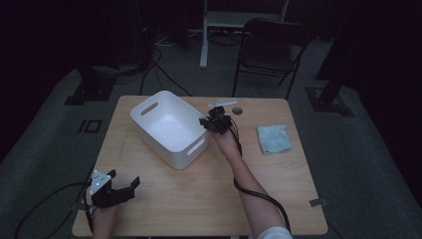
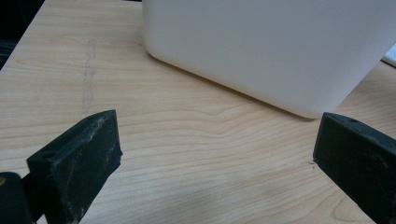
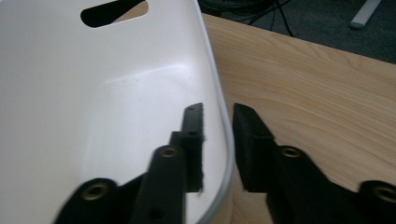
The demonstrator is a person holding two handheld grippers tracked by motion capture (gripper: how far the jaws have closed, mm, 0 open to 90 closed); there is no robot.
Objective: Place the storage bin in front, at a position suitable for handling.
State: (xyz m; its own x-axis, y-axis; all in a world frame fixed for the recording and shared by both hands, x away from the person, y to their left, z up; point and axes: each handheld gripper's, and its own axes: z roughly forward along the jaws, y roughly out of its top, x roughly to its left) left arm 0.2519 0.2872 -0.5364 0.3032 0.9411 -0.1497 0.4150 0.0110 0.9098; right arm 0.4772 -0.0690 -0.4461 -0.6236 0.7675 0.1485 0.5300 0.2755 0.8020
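Left gripper (image 1: 122, 183) idle, jaws wide, empty. Right gripper (image 3: 218, 122) straddling bin (image 1: 169, 127) wall, pinching rim. Next, likely: firm hold, then drag or lift.

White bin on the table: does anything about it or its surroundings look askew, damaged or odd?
The bin sits skewed to the table edges, and the right gripper clamps its rim, one jaw inside, one outside. No spill or damage shows. The blue cloth lies flat. The left gripper is open over bare wood.
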